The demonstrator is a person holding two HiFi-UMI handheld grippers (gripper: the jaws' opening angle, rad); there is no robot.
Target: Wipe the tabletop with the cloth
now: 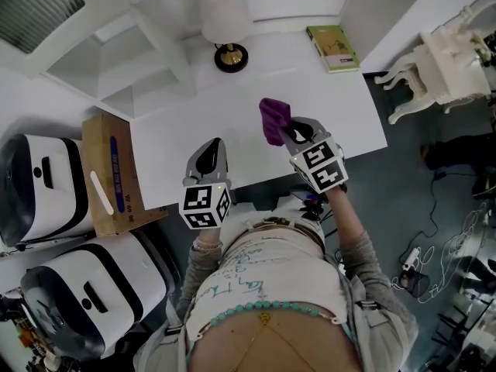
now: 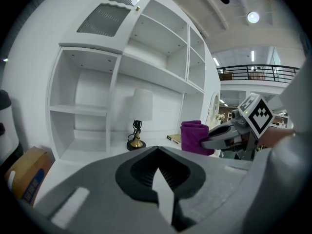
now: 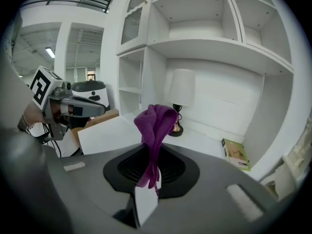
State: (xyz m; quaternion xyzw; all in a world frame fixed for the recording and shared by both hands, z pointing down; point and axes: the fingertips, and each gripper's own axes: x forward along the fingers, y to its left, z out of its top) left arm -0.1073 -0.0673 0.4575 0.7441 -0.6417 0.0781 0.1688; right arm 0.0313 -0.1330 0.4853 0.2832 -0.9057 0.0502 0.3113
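Scrawled handwriting crosses the person's pale shirt (image 1: 260, 281), nearest the head camera, too smeared to read. Ahead of both grippers spreads the white table (image 1: 232, 99), with white shelving (image 1: 132, 41) rising beyond it. Left of the left gripper (image 1: 215, 142) stand two white appliances (image 1: 35, 184) and a cardboard box (image 1: 108, 169), its blue print illegible. Well off to the right gripper's right sits a white chair (image 1: 442, 64), seen only from the head camera. A white-shaded lamp (image 1: 225, 22) on a dark, brass-trimmed base stands far ahead of the left gripper; a green book (image 1: 333, 46), title unreadable, lies far ahead of the right one.

The right gripper (image 1: 288, 130) is clamped on the purple cloth (image 1: 273, 118), which bunches up out of its jaws over the table; no view settles whether the cloth touches the surface. The left gripper, just to its left at the table's near edge, has its jaws pressed together on nothing. Each carries a cube of black-and-white square markers. Only the left gripper view shows a black railing (image 2: 258, 72) and ceiling lights behind the right gripper.
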